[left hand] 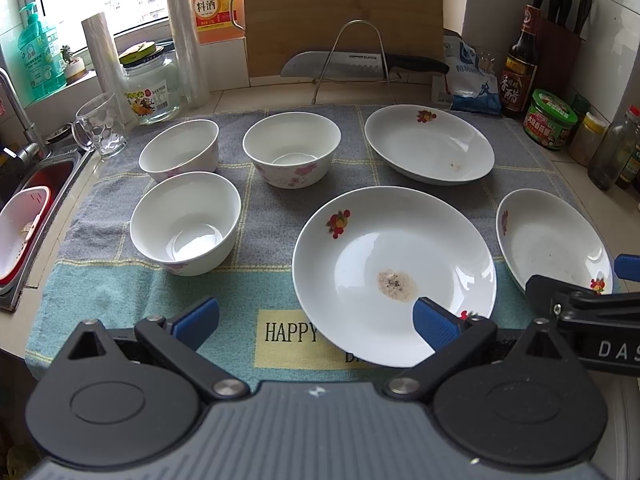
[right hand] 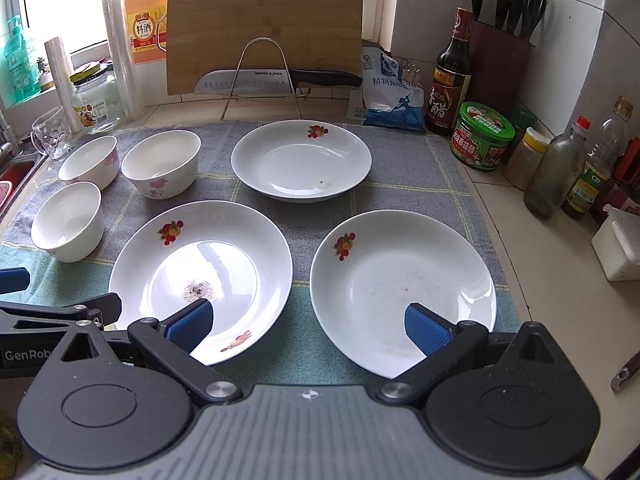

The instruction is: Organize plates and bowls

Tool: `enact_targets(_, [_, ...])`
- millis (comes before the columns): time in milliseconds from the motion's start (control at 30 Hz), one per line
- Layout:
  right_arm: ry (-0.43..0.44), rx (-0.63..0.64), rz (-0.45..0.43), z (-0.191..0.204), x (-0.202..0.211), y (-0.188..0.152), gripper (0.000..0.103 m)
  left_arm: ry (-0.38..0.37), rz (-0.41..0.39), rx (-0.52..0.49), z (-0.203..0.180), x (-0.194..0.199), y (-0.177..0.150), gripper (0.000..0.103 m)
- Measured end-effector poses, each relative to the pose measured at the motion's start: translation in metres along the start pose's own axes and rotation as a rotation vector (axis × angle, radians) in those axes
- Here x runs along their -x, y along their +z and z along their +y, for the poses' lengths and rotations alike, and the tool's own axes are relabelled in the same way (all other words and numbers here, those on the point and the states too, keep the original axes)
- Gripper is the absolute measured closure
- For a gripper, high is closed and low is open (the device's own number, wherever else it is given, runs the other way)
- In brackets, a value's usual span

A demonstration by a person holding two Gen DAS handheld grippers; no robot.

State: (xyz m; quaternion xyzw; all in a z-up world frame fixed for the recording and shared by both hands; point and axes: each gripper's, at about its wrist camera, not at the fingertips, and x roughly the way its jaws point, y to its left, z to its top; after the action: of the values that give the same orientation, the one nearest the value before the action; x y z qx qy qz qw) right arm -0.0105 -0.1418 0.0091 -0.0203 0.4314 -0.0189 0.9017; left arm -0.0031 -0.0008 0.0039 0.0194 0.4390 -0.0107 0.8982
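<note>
Three white floral bowls (left hand: 179,148) (left hand: 186,222) (left hand: 292,152) stand upright on the left of a checked cloth (left hand: 120,292). Three white plates with fruit prints lie to their right: a far plate (left hand: 430,142), a stained middle plate (left hand: 394,272) and a right plate (left hand: 554,240). My left gripper (left hand: 316,320) is open and empty, with its right pad over the middle plate's near rim. My right gripper (right hand: 308,324) is also open and empty. It straddles the gap between the stained plate (right hand: 200,276) and the right plate (right hand: 400,284). The far plate (right hand: 302,158) and the bowls (right hand: 160,162) lie beyond.
A sink (left hand: 36,208) with a red basin borders the cloth on the left, beside a glass mug (left hand: 100,126) and a jar (left hand: 154,88). A cutting board (right hand: 264,28), a knife on a wire rack (right hand: 260,78), a salt bag (right hand: 390,92), bottles and jars (right hand: 482,136) line the back and right.
</note>
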Motion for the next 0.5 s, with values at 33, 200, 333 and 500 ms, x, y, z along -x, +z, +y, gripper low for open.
enact_targets(33, [0.000, 0.000, 0.000, 0.0003, 0.0007, -0.0003, 0.000, 0.000, 0.000, -0.001, 0.0001, 0.0001, 0.0003, 0.001])
enact_targets(200, [-0.002, 0.002, -0.005, 0.0010, 0.0020, -0.0003, 0.000, -0.002, -0.001, -0.001, 0.0018, 0.0012, 0.0003, 0.001])
enact_targets(333, [-0.004, 0.001, -0.008, 0.0022, 0.0035, -0.0007, 0.000, 0.000, -0.004, -0.002, 0.0021, 0.0016, 0.0000, 0.001])
enact_targets(500, [-0.006, -0.001, -0.015, 0.0026, 0.0061, -0.0007, 0.000, 0.000, -0.012, -0.006, 0.0015, 0.0039, -0.0006, 0.001])
